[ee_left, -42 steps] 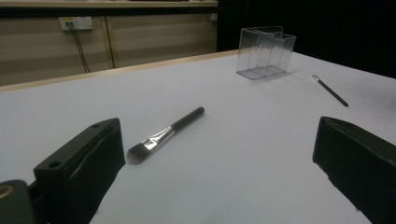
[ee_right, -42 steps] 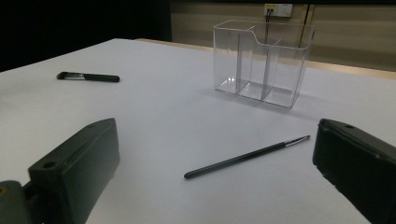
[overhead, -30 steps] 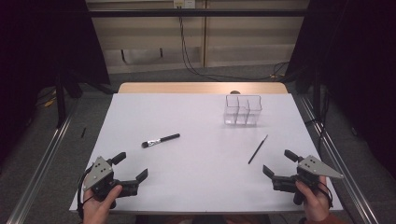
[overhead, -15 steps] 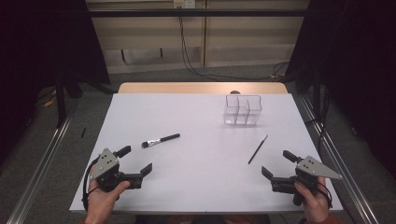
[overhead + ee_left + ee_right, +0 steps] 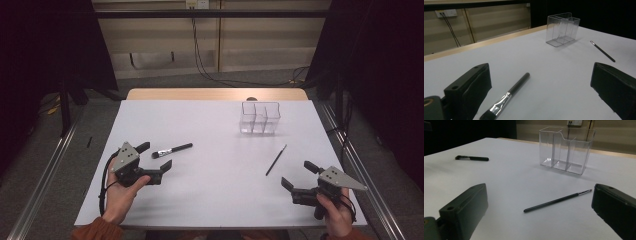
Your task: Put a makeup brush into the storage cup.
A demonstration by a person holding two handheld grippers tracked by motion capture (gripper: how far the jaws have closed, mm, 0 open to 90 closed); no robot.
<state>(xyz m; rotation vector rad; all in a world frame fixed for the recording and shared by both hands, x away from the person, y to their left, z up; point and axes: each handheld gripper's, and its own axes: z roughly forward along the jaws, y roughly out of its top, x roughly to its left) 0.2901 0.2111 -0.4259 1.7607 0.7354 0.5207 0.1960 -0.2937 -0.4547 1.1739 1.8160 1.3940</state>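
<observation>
Left gripper view: flat brush (image 5: pixel 509 96) lies between the wide-spread jaws of the left hand-held gripper (image 5: pixel 541 92).

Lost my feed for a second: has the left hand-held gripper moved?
Yes. The left hand-held gripper has moved forward toward the flat brush, which lies where it was; its open jaws now flank the bristle end.

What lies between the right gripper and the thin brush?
Nothing: bare white table separates the right gripper from the thin brush, as the high view shows.
</observation>
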